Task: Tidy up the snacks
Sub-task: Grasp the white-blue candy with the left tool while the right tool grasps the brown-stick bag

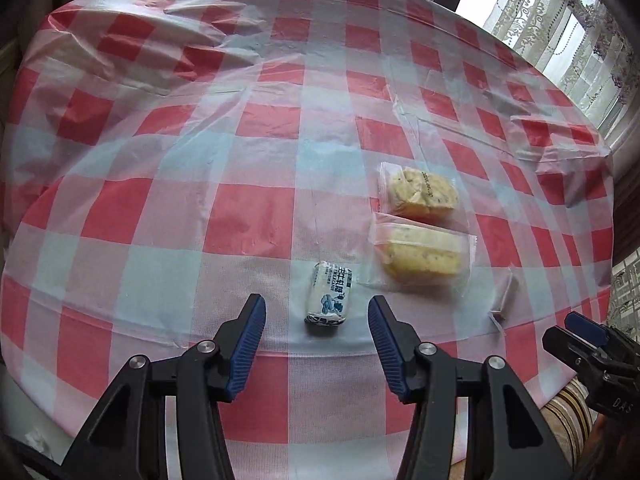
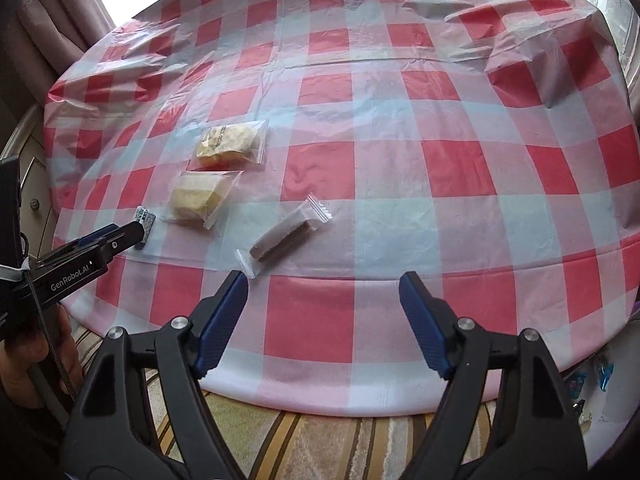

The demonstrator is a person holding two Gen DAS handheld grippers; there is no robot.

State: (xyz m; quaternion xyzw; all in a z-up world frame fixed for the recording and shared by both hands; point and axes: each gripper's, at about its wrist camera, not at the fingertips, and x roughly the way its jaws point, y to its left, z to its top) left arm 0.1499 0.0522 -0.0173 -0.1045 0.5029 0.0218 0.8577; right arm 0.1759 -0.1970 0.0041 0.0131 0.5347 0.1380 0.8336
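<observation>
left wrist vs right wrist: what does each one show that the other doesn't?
Left wrist only: the printed face of the white candy pack, lying on the cloth ahead of the open left gripper, clear of its pads; lace curtains beyond the table.

Right wrist only: the brown bar in its clear wrapper seen whole, just ahead of the open right gripper; striped rug below the table edge.

Both: the checked tablecloth and the two wrapped cake slices, side by side. Neither gripper holds anything.

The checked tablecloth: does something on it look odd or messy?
Yes. The plastic tablecloth is creased and puckered toward the far edge, not flat. The four wrapped snacks look intact; the brown bar lies diagonally.
</observation>
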